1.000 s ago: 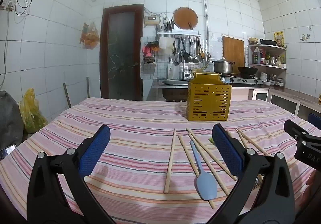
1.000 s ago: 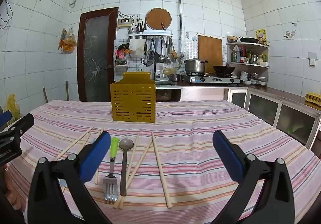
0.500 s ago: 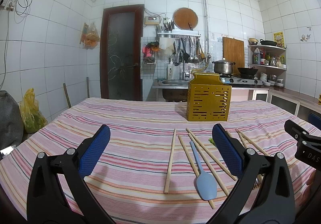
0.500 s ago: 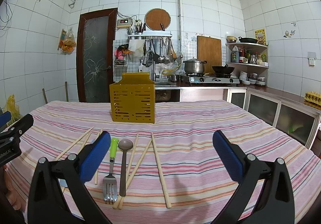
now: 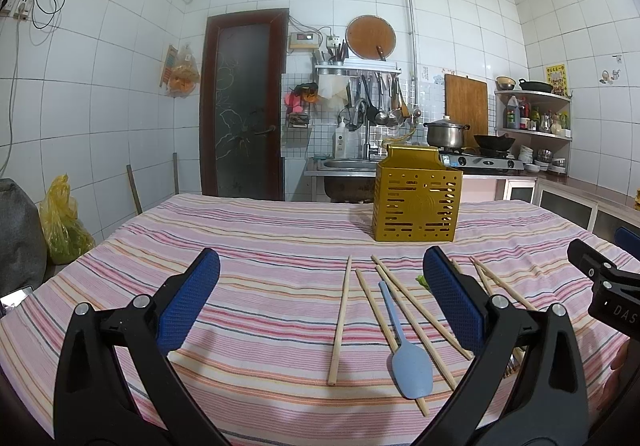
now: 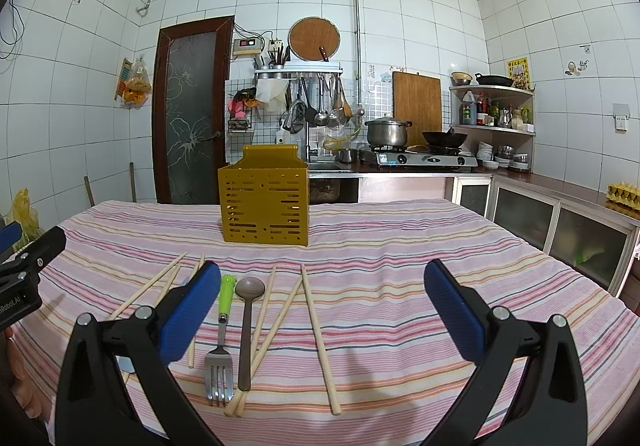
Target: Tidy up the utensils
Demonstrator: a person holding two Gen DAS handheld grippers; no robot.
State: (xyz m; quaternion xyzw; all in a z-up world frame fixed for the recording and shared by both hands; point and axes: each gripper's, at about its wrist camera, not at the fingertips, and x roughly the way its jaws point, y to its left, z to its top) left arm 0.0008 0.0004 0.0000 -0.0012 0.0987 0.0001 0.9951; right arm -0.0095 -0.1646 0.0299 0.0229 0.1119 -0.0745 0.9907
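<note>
Only left view shows blue spoon, right view fork, possibly brown spoon, both tools released.

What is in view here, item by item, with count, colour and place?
utensil holder: one, yellow, slotted, upright at the far middle of the table
chopsticks: at least six, pale wood, scattered flat in front of the holder
fork: one, steel with a green handle, among the chopsticks
spoon: one, brown, just right of the fork
spatula: one, light blue, lying over a chopstick
tablecloth: one, pink striped, covering the table
pot: one, steel, on the stove behind
left tongs: one, black with blue pads, open, empty
right tongs: one, same colours, open, empty
</note>
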